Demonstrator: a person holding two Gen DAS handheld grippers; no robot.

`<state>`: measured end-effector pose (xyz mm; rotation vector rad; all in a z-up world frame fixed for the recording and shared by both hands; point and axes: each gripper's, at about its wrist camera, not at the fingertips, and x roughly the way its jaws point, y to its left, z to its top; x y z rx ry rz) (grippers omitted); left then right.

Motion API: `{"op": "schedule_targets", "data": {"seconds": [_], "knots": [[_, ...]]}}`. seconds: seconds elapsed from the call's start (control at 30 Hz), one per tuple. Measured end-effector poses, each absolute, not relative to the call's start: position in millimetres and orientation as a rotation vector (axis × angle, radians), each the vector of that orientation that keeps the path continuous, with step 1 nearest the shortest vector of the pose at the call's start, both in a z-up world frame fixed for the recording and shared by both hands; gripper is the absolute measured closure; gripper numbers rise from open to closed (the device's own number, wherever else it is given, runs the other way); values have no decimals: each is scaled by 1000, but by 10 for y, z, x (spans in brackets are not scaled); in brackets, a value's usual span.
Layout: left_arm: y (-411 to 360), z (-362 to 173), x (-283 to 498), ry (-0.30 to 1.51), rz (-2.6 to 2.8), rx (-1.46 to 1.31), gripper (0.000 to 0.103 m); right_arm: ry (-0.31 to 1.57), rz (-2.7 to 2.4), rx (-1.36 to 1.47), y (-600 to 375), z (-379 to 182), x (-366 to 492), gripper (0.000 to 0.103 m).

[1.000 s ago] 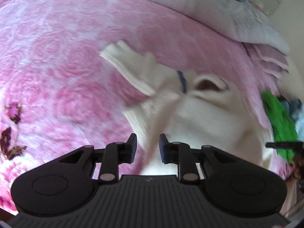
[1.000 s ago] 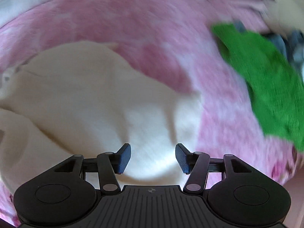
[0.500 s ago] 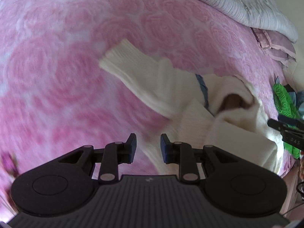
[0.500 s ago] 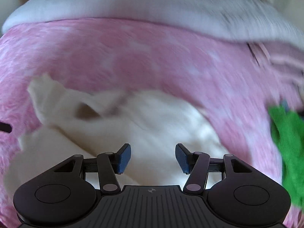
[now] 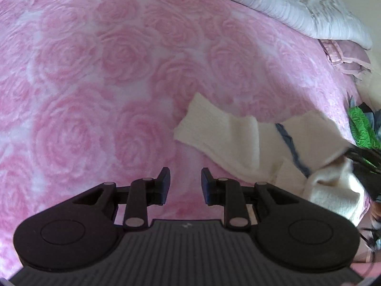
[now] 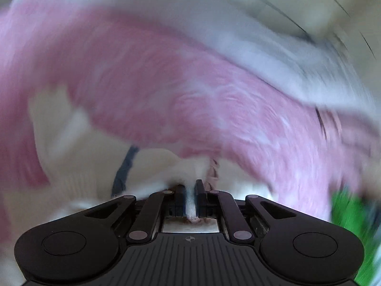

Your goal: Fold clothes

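Note:
A cream knit sweater [image 5: 240, 138] with a dark blue neck trim lies crumpled on the pink rose-patterned bedspread [image 5: 100, 71], at the right of the left wrist view. My left gripper [image 5: 185, 183] is open and empty above bare bedspread, left of the sweater's sleeve. In the blurred right wrist view, my right gripper [image 6: 190, 190] is shut on a fold of the cream sweater [image 6: 78, 186] and holds it up off the bed.
A white quilt [image 5: 297, 7] and pink pillows [image 5: 345, 57] lie along the far edge of the bed. A green garment [image 5: 359, 126] lies at the right, also in the right wrist view [image 6: 350, 217]. A dark object shows beside it.
My right gripper has closed on the sweater and is moving fast with it. My left gripper has swung left, off the sweater and over bare bedspread, staying open.

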<state>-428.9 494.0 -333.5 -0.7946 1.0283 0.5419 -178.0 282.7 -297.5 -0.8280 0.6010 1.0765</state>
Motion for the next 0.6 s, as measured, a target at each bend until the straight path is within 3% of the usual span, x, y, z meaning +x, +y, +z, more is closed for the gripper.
{"op": "schedule_targets", "data": {"seconds": [0.27, 0.43, 0.6], "knots": [[4859, -3346, -3848, 1084, 429, -716, 81, 762, 586, -389, 869, -2238, -1190, 98], [4598, -3324, -3319, 1107, 301, -664, 81, 899, 166, -221, -186, -2311, -863, 98], [4223, -3329, -2671, 1092, 137, -644, 69, 1084, -191, 187, -1017, -2662, -557, 98]]}}
